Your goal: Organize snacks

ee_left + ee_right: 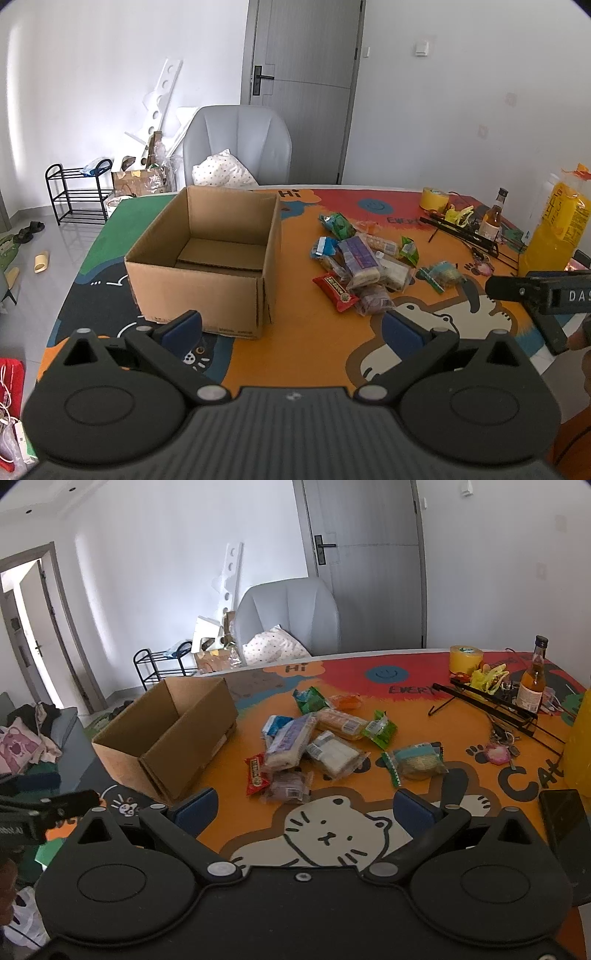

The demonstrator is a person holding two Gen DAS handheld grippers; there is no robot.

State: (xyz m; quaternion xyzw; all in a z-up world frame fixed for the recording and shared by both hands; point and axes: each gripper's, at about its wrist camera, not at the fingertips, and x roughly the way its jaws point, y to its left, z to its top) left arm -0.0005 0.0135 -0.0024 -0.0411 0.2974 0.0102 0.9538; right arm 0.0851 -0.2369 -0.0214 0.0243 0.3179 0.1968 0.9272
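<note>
1 empty cardboard box [207,254], roughly 10 snack packets [325,746] beside it, 2 grippers' jaws spread wide, empty.

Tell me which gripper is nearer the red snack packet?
Right. The right gripper hovers just short of the red packet, jaws open. The left gripper sits further back, nearer the box.

Readable stuff is mostly on the counter [332,686] mat: "Hi" in a little flower shape [296,669], "EVERY" [410,690] under the blue smiley, and big "CAT" letters [532,781]. The other tongs [554,295] show "DAS". Snack wrapper print is too small.
</note>
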